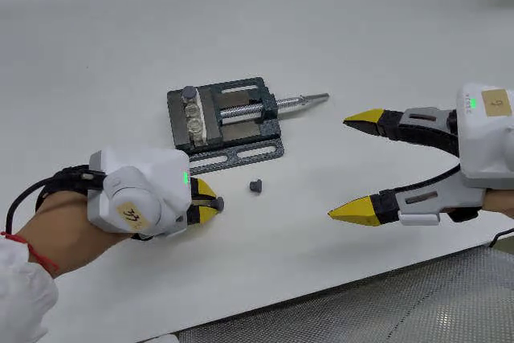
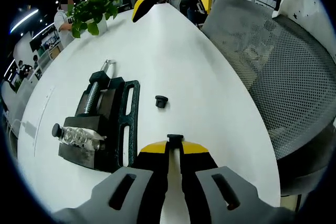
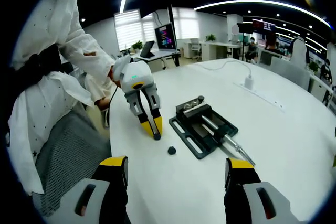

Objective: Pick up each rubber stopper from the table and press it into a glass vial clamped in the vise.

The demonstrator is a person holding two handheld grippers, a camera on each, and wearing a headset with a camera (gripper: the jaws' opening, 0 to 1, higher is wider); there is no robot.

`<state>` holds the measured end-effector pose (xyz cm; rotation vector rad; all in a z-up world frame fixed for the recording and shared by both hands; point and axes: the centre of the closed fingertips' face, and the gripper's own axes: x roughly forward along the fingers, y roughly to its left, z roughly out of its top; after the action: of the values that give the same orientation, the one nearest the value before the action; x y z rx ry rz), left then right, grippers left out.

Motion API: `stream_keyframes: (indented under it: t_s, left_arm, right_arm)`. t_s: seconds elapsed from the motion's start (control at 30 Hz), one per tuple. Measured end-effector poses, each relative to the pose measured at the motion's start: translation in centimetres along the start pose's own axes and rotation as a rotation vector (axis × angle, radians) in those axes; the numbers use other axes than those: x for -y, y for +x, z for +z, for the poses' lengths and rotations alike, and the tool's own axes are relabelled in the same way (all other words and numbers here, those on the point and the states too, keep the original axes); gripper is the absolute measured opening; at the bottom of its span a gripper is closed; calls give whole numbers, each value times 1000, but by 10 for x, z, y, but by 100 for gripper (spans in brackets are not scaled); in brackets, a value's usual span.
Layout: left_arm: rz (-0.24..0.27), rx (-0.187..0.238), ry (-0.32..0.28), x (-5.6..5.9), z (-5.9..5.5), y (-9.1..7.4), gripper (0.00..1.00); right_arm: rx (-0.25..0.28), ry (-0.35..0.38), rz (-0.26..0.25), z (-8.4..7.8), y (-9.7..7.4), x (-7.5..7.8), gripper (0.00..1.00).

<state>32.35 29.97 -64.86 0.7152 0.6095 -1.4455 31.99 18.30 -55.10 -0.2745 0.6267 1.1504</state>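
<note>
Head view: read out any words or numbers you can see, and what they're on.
"37": handwritten on the tan sticker on the left gripper; the reading is uncertain.
Unreadable: the yellow sticker on the right gripper, one blurred handwritten mark.
Unreadable: the small print beside it, too small.

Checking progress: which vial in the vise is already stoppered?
The end vial farthest from the left gripper; a dark stopper caps it, while the other two vials show open clear glass.
</note>
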Motion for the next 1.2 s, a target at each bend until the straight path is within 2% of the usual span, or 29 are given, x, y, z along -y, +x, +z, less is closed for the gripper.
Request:
stream_keyframes:
  t_s: [0.1,0.2,0.37,0.4,0.5,0.73,0.8,1.07,1.13,1.2]
  left_arm:
    - [10,5,-11,-1,1,-1,4]
    - [25,39,-48,-4,7,-5,4]
    - [61,113,-106,-10,24,-18,4]
    - [74,145,-119,-13,31,-23,4]
    - [95,191,-154,-16,42,-33,4]
    - [152,294,-186,-21,70,-60,4]
    - [160,304,-192,-20,75,-65,4]
    - [214,406,-232,-22,100,-90,4]
    - [225,428,-240,-22,105,-95,4]
    - [232,435,-240,-21,108,-98,4]
  right_arm:
    - [6,-4,6,4,1,-1,73]
    - [12,-7,10,8,2,-2,73]
    - [24,-18,21,21,4,-2,72]
    - [28,-22,25,26,4,-3,72]
    - [36,-35,34,35,6,-2,71]
    - [45,-58,71,61,10,-4,68]
    - [51,-72,82,68,12,-6,68]
    - [36,-118,155,94,19,-20,55]
    - [13,-109,174,97,20,-24,51]
    - [11,-119,186,100,21,-26,46]
